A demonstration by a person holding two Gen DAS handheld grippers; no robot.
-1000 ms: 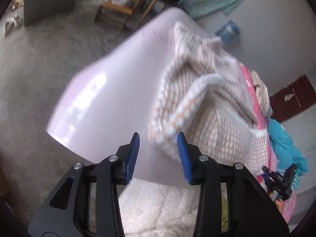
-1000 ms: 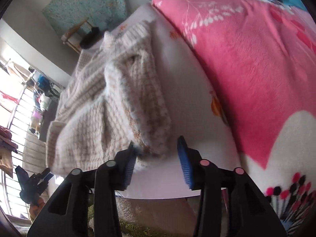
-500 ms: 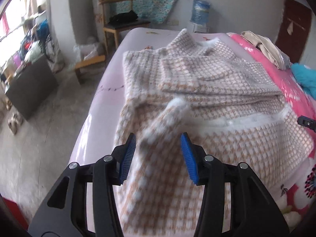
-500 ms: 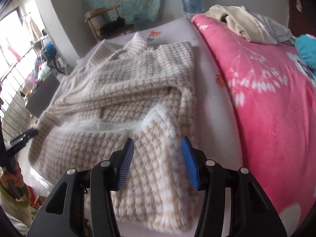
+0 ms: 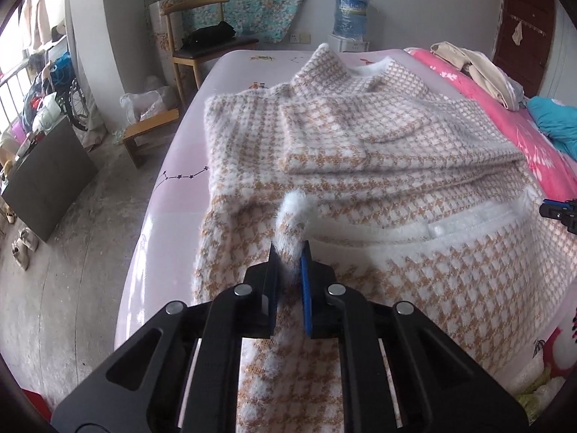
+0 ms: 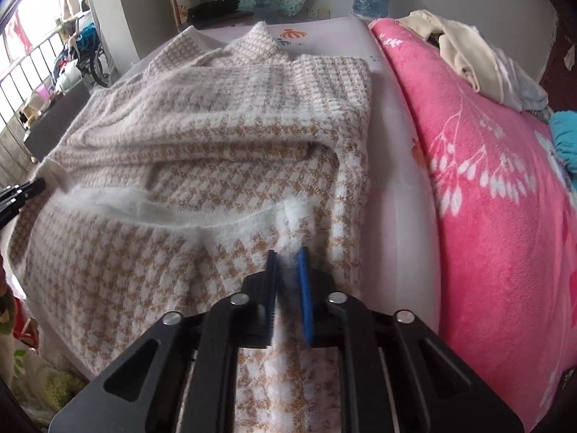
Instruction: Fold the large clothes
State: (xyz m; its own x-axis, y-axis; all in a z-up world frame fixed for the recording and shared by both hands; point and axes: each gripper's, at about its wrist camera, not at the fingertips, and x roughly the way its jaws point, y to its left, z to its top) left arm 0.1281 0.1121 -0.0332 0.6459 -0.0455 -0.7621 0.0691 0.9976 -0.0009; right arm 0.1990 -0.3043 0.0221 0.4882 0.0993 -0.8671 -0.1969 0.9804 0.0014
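A large fluffy sweater (image 5: 360, 151) in a tan and white houndstooth pattern lies spread on the pale pink bed (image 5: 187, 144), sleeves folded across its body. My left gripper (image 5: 288, 252) is shut on the sweater's lower left hem corner, which stands up between the fingers. My right gripper (image 6: 287, 256) is shut on the sweater (image 6: 216, 137) at its lower right hem corner. The right gripper's tip shows at the right edge of the left wrist view (image 5: 559, 211).
A pink floral blanket (image 6: 487, 180) covers the bed's right side, with beige clothes (image 6: 461, 50) and a teal garment (image 5: 555, 122) on it. A wooden chair (image 5: 202, 47), a water bottle (image 5: 351, 14) and a grey board (image 5: 47, 180) stand on the floor to the left and beyond.
Both grippers swung to face the sweater, moved onto its lower hem and closed from open onto the two hem corners.
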